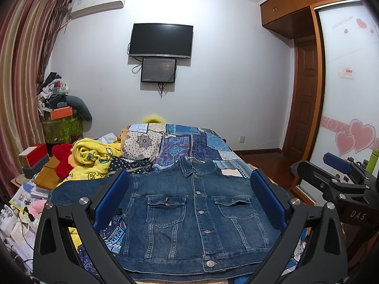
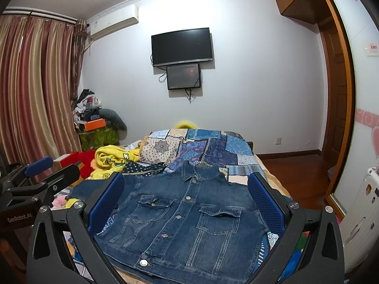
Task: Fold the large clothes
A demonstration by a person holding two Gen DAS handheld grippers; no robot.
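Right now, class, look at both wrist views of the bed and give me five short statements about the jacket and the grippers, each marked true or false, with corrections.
1. The denim jacket lies front up, buttons showing. True.
2. The left gripper is clamped on the jacket's collar. False: its jaws are wide open, holding nothing.
3. The right gripper is open. True.
4. The jacket lies on a plain white sheet. False: it rests on a blue patchwork quilt.
5. A yellow blanket lies left of the jacket. True.
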